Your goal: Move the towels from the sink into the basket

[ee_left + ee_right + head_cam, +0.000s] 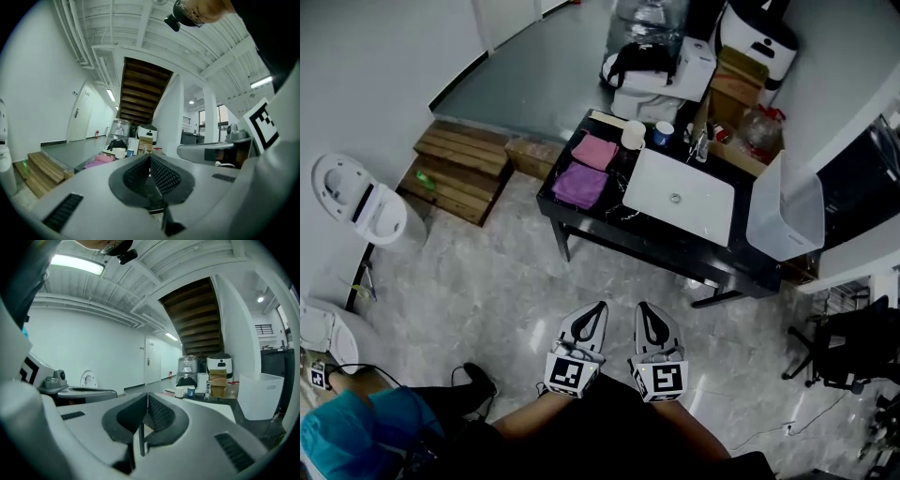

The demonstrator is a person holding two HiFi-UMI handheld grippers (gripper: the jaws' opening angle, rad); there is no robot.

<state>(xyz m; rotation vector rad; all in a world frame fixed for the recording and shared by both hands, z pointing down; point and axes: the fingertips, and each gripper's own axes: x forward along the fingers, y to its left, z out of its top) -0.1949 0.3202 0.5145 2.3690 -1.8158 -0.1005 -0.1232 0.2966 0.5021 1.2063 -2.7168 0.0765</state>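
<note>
Well, my left hand-held gripper [597, 311] and right hand-held gripper [644, 311] are pressed together, empty, well apart from the table [609, 234], so I think reaching the purple towel [579, 185] comes next.

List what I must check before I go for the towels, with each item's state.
1. Nothing in left tongs: ok, shut.
2. Nothing in right tongs: ok, shut.
3. Towels found: ok. The pink towel and purple towel lie on the counter left of the sink, not in it.
4. Tongs within reach of towels: not ok, a stretch of floor lies between.
5. Room in the basket at the counter's right end: cannot tell.
6. Pink towel free of the white cup right behind it: cannot tell.
</note>
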